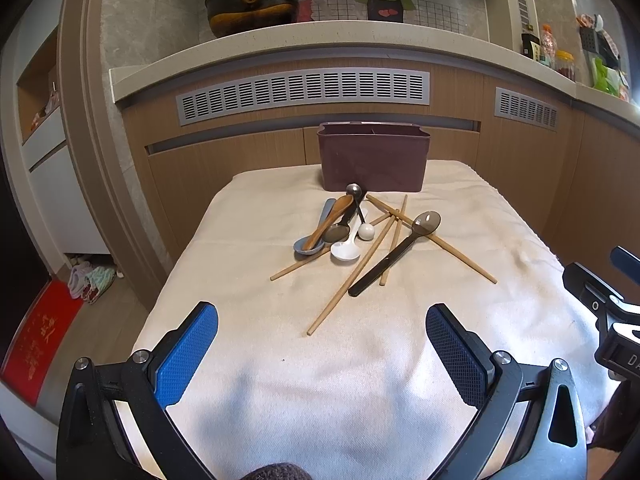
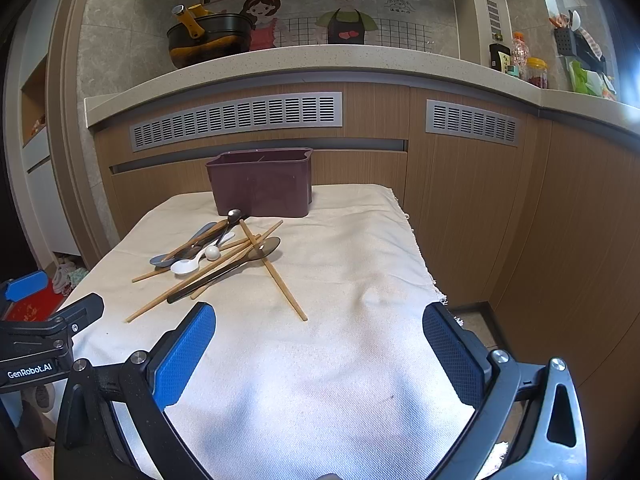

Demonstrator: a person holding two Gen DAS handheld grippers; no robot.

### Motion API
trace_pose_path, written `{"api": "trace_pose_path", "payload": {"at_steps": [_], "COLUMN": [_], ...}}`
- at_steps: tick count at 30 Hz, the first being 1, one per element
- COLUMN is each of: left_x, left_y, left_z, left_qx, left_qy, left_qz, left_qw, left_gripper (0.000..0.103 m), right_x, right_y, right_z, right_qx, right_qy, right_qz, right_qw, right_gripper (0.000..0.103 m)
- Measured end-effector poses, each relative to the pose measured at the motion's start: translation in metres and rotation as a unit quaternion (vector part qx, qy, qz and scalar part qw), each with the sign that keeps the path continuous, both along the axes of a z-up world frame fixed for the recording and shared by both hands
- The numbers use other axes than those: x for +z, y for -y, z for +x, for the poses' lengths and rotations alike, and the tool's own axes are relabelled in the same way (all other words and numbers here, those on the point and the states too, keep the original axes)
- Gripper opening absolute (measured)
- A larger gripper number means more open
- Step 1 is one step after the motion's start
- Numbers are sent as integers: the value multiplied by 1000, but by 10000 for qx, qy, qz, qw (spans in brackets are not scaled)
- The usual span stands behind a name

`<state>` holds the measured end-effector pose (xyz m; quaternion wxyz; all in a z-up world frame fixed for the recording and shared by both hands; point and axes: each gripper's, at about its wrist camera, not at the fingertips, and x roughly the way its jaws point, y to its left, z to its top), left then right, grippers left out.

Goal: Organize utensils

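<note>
A pile of utensils lies mid-table: several wooden chopsticks [image 1: 352, 276], a long dark translucent spoon [image 1: 394, 254], a white spoon [image 1: 347, 249], a wooden spoon [image 1: 328, 222] lying in a grey-blue spoon [image 1: 310, 245], and a metal spoon [image 1: 354, 190]. The pile also shows in the right wrist view, with chopsticks [image 2: 276, 274] and white spoon [image 2: 186, 266]. A maroon divided holder [image 1: 374, 158] [image 2: 262, 188] stands behind the pile. My left gripper [image 1: 322, 328] is open and empty, in front of the pile. My right gripper [image 2: 319, 330] is open and empty, right of the pile.
The table is covered by a cream cloth [image 1: 320, 380] [image 2: 340, 360]; its right edge drops to the floor [image 2: 472, 316]. A wooden cabinet front with vents [image 1: 304, 88] and a counter with a black pan [image 1: 252, 4] stand behind. The other gripper shows at each view's side [image 1: 608, 320] [image 2: 36, 336].
</note>
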<state>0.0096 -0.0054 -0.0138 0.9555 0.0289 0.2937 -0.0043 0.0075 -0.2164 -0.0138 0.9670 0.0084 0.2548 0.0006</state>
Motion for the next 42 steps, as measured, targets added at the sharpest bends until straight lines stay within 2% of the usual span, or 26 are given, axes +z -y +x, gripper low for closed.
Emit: {"api": "trace_pose_path", "payload": {"at_steps": [27, 34, 39, 42], "left_x": [-2, -9, -4, 0], "left_y": [-1, -1, -6, -13], "left_z": [-1, 11, 44, 71], "left_qx": [-10, -88, -231, -241], "left_qy": [-35, -292, -549, -510], "left_qz": [6, 35, -281, -540], "left_qw": [10000, 9995, 9978, 9969], "left_gripper": [103, 103, 103, 103], "right_x": [1, 2, 10, 14], "right_y": [3, 3, -1, -3], "right_z": [0, 12, 38, 65], "right_qx": [-11, 75, 229, 503], "right_qy": [-64, -142, -132, -351], "right_qz": [1, -138, -525, -477], "right_qw": [10000, 9998, 9983, 9970], "right_gripper": [103, 103, 103, 103]}}
